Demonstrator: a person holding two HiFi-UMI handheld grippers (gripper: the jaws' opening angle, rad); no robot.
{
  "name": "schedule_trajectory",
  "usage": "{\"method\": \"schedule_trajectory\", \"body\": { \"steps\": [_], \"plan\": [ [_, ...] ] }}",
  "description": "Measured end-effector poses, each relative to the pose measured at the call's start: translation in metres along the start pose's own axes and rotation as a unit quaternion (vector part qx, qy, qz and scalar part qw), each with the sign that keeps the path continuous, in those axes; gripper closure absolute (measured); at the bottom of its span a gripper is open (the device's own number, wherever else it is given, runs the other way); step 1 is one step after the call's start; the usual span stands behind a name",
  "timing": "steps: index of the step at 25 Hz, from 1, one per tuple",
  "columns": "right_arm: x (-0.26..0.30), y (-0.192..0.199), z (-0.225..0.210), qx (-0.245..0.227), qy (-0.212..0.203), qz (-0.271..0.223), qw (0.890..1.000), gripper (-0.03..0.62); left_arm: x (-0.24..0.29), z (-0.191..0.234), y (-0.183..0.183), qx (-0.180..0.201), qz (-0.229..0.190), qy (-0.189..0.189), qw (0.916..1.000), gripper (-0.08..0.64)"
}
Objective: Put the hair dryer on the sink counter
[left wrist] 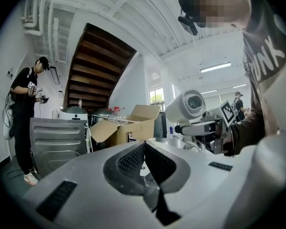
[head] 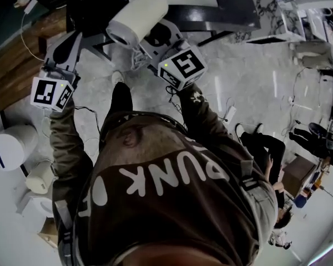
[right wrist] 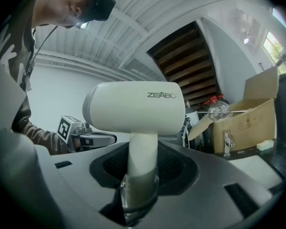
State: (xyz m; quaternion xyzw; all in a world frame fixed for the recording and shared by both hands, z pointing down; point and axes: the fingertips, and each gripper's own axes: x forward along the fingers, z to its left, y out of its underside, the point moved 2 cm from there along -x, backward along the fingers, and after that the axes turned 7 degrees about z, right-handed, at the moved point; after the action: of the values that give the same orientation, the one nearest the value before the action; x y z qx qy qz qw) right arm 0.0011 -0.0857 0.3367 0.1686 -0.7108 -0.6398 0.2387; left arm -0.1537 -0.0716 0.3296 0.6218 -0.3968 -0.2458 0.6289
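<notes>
White plastic made up the hair dryer [head: 137,16], which was held up in the air by its handle, barrel crosswise and on top, not resting on anything. The right hand-held gripper [head: 154,42] was clenched on that handle: in the right gripper view the pale handle stood upright between the two dark ribbed pads [right wrist: 174,168], which pressed on it from both sides, and a dark cable [right wrist: 133,209] looped round the handle's lower end. Grey lettering ran along the side of the barrel.

The left hand-held gripper [head: 68,47] hung to the left of the hair dryer, apart from it and empty. In the left gripper view its jaws were closed together, the pads meeting in a thin line with nothing between them. From there the hair dryer [left wrist: 186,106] showed off to the right with its round end facing the camera.

Just beyond the hair dryer, in the head view, lay a dark surface [head: 233,7] with a pale slab on it. Below the hair dryer spread a pale marbled floor [head: 250,76]. Nearer than the hair dryer, the person's brown printed shirt [head: 172,182] filled the lower part of that view.

Behind the hair dryer in the right gripper view stood an open cardboard box [right wrist: 250,123] and a dark wooden staircase [right wrist: 190,66]. Left of the hair dryer in the left gripper view, another person [left wrist: 26,113] in dark clothes stood beside a grey metal cabinet [left wrist: 57,142].
</notes>
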Motion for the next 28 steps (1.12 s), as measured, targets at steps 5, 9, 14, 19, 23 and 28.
{"method": "schedule_trajectory", "body": {
  "steps": [5, 9, 14, 19, 23, 28],
  "plan": [
    [0.061, 0.001, -0.032, 0.020, 0.026, 0.029, 0.999, 0.434, 0.031, 0.056, 0.010, -0.001, 0.000, 0.018, 0.9998, 0.566],
    [0.110, 0.011, -0.055, 0.041, 0.041, 0.059, 0.997, 0.434, 0.054, 0.095, 0.024, -0.005, 0.000, 0.033, 0.9995, 0.566],
    [0.169, 0.035, -0.089, 0.070, 0.063, 0.117, 0.989, 0.434, 0.087, 0.141, 0.048, -0.017, 0.000, 0.047, 0.9988, 0.566],
    [0.205, 0.050, -0.101, 0.091, 0.080, 0.179, 0.976, 0.434, 0.098, 0.161, 0.052, -0.019, 0.003, 0.062, 0.9979, 0.566],
    [0.230, 0.068, -0.111, 0.116, 0.093, 0.237, 0.960, 0.434, 0.103, 0.172, 0.052, -0.021, 0.007, 0.067, 0.9975, 0.566],
    [0.250, 0.096, -0.132, 0.149, 0.113, 0.307, 0.933, 0.434, 0.113, 0.179, 0.056, -0.027, 0.017, 0.061, 0.9976, 0.566]
  ]
}}
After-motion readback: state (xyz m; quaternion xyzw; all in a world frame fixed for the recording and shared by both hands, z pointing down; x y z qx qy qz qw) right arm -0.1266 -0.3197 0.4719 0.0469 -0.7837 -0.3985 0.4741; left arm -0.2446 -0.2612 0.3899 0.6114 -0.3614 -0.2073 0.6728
